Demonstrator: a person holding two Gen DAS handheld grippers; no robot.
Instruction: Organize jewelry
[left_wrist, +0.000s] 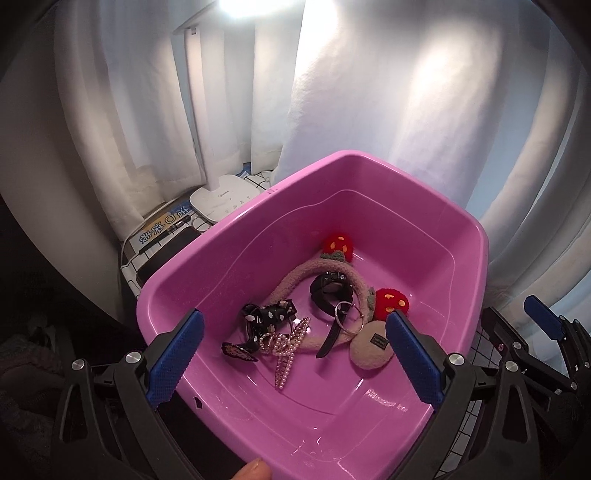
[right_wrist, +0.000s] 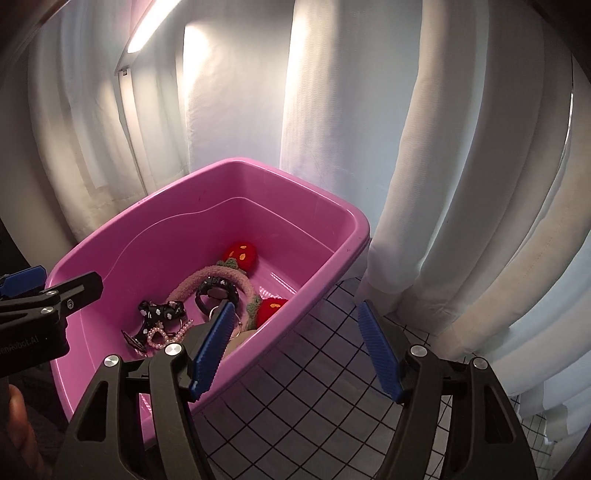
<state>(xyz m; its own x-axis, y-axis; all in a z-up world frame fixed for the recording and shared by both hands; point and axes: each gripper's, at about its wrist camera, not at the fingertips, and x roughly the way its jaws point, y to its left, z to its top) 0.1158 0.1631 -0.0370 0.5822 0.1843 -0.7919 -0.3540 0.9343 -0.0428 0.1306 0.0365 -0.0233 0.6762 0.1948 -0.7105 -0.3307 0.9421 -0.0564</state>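
A pink plastic tub (left_wrist: 476, 258) fills the centre of the left wrist view and holds all the jewelry in a loose heap on its floor: a fuzzy pink headband (left_wrist: 295, 277) with two red mushroom ornaments (left_wrist: 338, 243), a black wristwatch (left_wrist: 330, 290) lying inside the headband's curve, a metal ring (left_wrist: 349, 317), a black patterned bow (left_wrist: 267, 314), a pearl hair clip (left_wrist: 286, 354) and a round beige pad (left_wrist: 369, 350). The left gripper (left_wrist: 295, 358) hangs over the tub's near side, jaws wide apart, nothing between them. In the right wrist view the right gripper (right_wrist: 295, 350) straddles the tub's right rim in the lower centre, jaws apart and empty, over a grid-patterned cloth (right_wrist: 314, 387). A white desk lamp (left_wrist: 221, 199) stands upper left; white curtains (right_wrist: 443, 184) hang behind
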